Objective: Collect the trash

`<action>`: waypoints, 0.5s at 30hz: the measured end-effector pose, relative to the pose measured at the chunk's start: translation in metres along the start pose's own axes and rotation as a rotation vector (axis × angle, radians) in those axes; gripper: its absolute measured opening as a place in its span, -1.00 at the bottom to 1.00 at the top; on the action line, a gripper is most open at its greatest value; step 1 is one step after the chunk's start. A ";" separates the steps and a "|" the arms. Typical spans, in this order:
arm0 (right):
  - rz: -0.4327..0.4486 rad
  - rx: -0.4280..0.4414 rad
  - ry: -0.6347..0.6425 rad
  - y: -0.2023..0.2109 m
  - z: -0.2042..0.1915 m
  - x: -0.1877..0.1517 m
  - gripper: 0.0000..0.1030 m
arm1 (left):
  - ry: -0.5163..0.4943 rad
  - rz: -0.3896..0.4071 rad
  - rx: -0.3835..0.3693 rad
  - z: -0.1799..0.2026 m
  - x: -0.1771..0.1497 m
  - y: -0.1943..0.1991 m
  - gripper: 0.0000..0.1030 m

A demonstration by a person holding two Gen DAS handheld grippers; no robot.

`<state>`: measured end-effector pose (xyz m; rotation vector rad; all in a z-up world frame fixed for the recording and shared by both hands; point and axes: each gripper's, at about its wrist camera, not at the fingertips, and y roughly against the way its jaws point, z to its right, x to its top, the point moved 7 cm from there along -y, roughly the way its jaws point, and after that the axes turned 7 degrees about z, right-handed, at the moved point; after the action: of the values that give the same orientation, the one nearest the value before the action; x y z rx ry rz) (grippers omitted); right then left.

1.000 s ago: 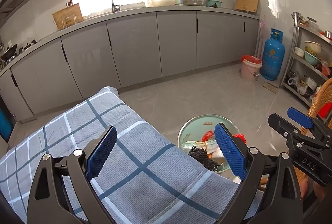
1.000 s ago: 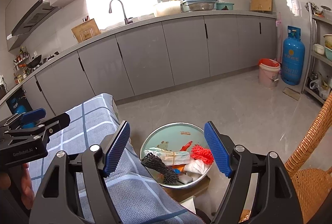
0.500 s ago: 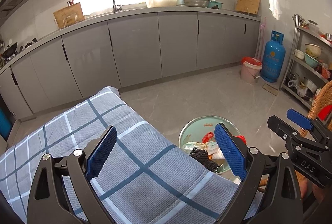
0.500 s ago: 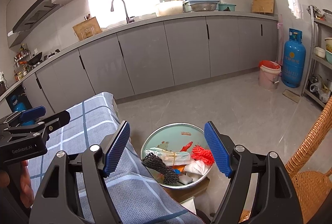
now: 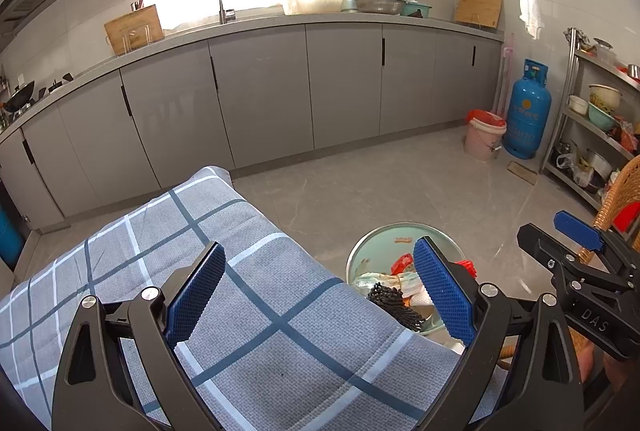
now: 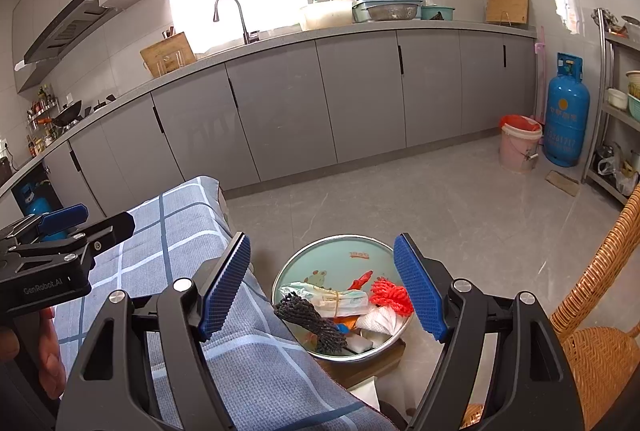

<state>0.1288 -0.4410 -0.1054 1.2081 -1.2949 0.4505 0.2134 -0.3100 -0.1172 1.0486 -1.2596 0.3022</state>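
Note:
A round metal basin [image 6: 320, 259] with a pale green inside stands on the floor beside the table. It holds trash: a black mesh scrubber [image 6: 312, 319], a crumpled wrapper [image 6: 328, 297], a red net ball [image 6: 390, 295] and white tissue [image 6: 378, 321]. The basin also shows in the left wrist view [image 5: 384, 243]. My right gripper [image 6: 322, 287] is open and empty above the basin. My left gripper [image 5: 318, 291] is open and empty above the checked tablecloth [image 5: 248, 291].
Grey kitchen cabinets [image 6: 360, 99] run along the back wall. A pink bucket [image 6: 520, 143] and a blue gas cylinder [image 6: 566, 111] stand at the right. A wicker chair [image 6: 600, 331] is close on the right. A metal shelf rack [image 5: 600, 119] stands at the far right.
Both grippers have stayed open and almost still, with only a slight drift of view.

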 end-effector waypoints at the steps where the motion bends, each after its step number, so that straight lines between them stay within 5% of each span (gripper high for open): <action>1: 0.000 0.000 -0.001 0.000 0.000 0.000 0.44 | 0.001 0.001 0.000 0.000 0.000 0.000 0.82; 15: 0.005 0.004 0.003 0.001 -0.002 -0.001 0.44 | 0.011 -0.004 0.012 -0.003 -0.003 0.001 0.91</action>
<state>0.1291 -0.4388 -0.1054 1.2074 -1.2953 0.4580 0.2138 -0.3062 -0.1192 1.0587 -1.2467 0.3125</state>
